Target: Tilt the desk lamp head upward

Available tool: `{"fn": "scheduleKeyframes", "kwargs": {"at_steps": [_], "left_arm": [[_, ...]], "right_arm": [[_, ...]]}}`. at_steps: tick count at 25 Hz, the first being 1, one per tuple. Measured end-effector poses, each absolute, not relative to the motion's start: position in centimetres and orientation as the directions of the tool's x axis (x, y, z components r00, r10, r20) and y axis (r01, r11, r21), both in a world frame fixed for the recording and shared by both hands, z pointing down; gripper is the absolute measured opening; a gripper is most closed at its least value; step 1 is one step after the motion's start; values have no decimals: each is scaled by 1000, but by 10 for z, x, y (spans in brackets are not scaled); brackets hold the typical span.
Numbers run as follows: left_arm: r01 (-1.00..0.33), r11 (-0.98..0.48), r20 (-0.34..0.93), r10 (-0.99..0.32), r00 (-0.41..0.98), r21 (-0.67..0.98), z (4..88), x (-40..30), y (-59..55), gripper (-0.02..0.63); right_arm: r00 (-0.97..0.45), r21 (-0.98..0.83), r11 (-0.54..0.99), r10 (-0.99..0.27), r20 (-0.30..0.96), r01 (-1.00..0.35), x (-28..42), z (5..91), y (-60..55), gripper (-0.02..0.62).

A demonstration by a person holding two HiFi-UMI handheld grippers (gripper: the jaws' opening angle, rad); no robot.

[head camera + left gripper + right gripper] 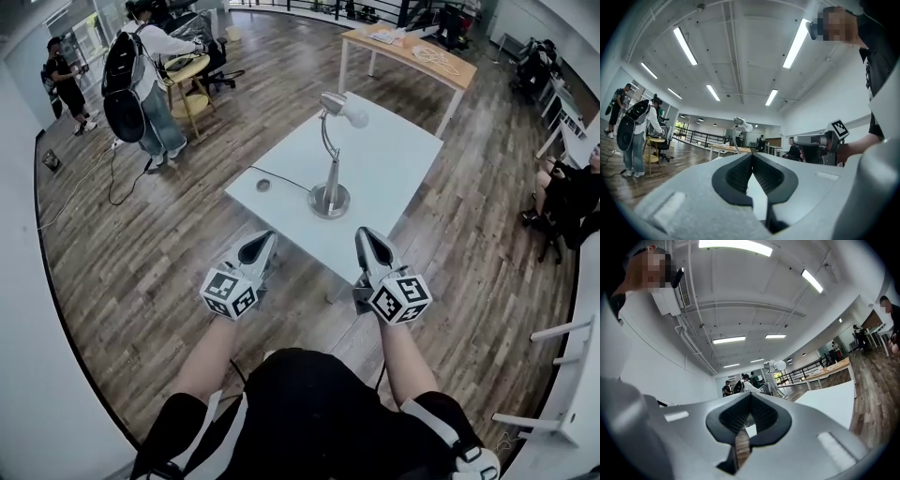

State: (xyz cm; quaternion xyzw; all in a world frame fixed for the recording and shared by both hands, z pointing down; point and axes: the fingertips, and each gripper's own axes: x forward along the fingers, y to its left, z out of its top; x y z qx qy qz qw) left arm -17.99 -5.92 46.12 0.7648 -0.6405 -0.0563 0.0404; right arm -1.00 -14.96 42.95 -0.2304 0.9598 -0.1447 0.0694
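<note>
Standing near the middle of the white table [394, 164], the desk lamp [330, 159] rests on a round metal base, and its thin neck curves up to the lamp head [342, 107]. The head's pale end faces the right of the head view. A dark cable [281, 178] runs from the base to the left across the tabletop, and a small round object [263, 185] lies on the table just past it.

The left hand-held gripper [260, 246] is held at the near edge of the table, left of the lamp base, with its jaws pressed together and nothing between them. The right hand-held gripper [370, 242] is level with it on the other side, just right of the base, and its jaws are likewise together and empty. Neither one touches the lamp. Each gripper's own view shows the ribbed pads meeting at the tips, with the lamp upright beyond them.

Farther back on the wooden floor [141, 244], a person with a black backpack [141, 80] stands by a stool. A wooden table [412, 52] stands behind the white one, and another person sits at the right edge [567, 192].
</note>
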Motion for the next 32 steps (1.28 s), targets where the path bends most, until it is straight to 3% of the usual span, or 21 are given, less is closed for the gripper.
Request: {"fn": "scheduleKeyframes", "kwargs": {"at_steps": [7,32], "left_arm": [[-971,-163,-81,-985,151,172,455,-196,-43,0],[-970,-176,-63,-984,168,169,468,-209,-16,0]], "right_arm": [[-866,-282,843,-494,-71,-458,-17,430,-140,5],[-861,-229,839,-508,-5,-494,-32,454,-115,3]]}}
